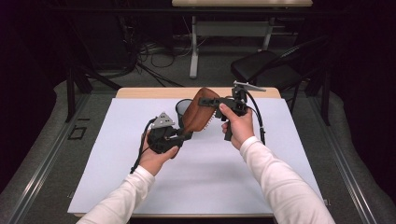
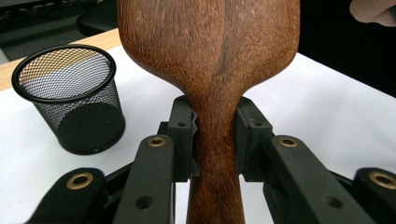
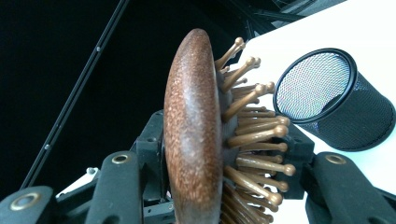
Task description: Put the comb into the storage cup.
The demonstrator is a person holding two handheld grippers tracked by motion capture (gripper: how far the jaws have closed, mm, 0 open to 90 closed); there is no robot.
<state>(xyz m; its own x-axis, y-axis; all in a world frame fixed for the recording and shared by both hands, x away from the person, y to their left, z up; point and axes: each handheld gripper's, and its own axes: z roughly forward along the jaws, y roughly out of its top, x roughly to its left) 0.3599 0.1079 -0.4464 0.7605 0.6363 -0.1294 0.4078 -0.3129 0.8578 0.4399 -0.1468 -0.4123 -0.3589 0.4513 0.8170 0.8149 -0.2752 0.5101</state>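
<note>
wooden hairbrush (image 2: 212, 70) is clamped at handle by left gripper (image 2: 215, 135), head gripped by right gripper (image 3: 224, 154), beside mesh cup (image 2: 70, 98).

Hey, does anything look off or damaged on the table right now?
Nothing stands out. The wooden hairbrush is intact and held off the table by both the left gripper and the right gripper; the mesh cup stands upright.

Bright overhead light on the white table (image 1: 140, 186), dark surroundings, soft shadows, close-ups slightly blurred.
</note>
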